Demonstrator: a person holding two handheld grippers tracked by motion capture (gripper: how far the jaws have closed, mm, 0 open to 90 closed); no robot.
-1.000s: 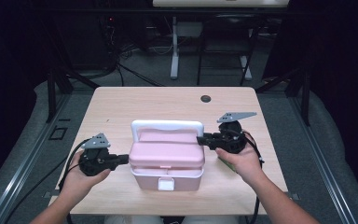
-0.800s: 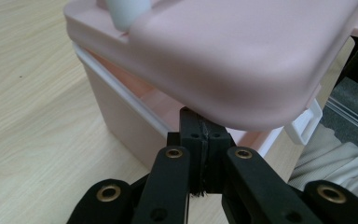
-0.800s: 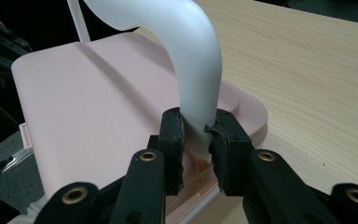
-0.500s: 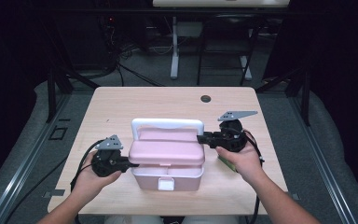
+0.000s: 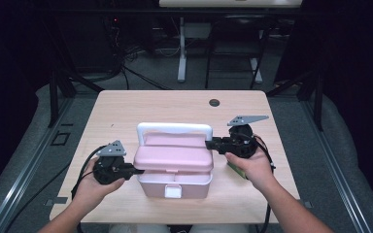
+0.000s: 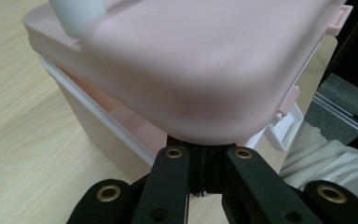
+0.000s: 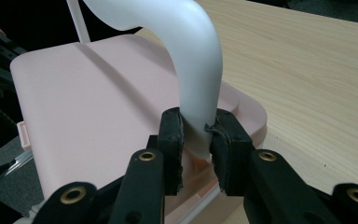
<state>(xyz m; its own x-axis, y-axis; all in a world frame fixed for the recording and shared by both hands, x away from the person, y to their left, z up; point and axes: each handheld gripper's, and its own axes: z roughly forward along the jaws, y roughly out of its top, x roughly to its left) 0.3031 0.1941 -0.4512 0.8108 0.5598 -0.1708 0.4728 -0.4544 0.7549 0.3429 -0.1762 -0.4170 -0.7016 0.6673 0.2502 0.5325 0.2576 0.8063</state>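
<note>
Right gripper [image 7: 196, 140]: we see its pads clamped on the lower end of the white handle [image 5: 174, 128] of the pink box [image 5: 175, 167], right side of the box, handle standing upright. Left gripper [image 5: 137, 171]: jaws closed together, tips tucked under the left edge of the pink lid [image 6: 205, 70], which sits raised over the base, a gap showing along that side. We can't tell from the left gripper view whether the tips pinch anything.

Versus a second ago: left gripper has come in from the left and slightly toward the person, from just beside the box to under the lid edge; lid now looks lifted on that side. Right gripper hasn't shifted, same clamp on the handle. Box stays put.

Box sits at the near middle of the light wooden table [image 5: 126, 111], white latch [image 5: 173, 192] facing the person. A small dark round hole [image 5: 214, 103] at the table's far edge. Grey floor around, metal rails at left and right, dark stands and cables behind the table
</note>
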